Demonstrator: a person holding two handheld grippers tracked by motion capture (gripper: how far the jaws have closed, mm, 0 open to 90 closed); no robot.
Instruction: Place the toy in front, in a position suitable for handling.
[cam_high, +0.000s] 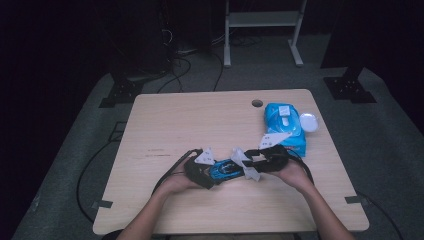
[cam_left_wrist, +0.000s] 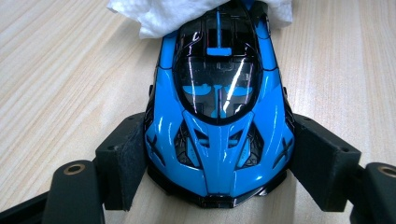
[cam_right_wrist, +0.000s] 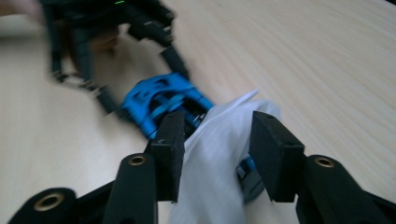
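Note:
A glossy blue and black toy car (cam_left_wrist: 217, 140) lies on the wooden table (cam_high: 200, 120), nose toward the left gripper's camera. My left gripper (cam_left_wrist: 217, 156) is shut on the car's front, one black pad against each flank. A crumpled white tissue (cam_left_wrist: 187, 14) rests over the car's rear. In the right gripper view, my right gripper (cam_right_wrist: 217, 144) is shut on that tissue (cam_right_wrist: 215, 158), which hangs over the car's tail (cam_right_wrist: 161, 100); this view is blurred. In the high view the two grippers (cam_high: 202, 170) (cam_high: 260, 161) face each other with the car (cam_high: 226, 170) between them.
A blue pack of wipes (cam_high: 285, 125) lies at the right of the table, with a round white lid (cam_high: 308, 121) beside it. A cable hole (cam_high: 257, 103) sits near the far edge. Bare tabletop spreads across the left and far side.

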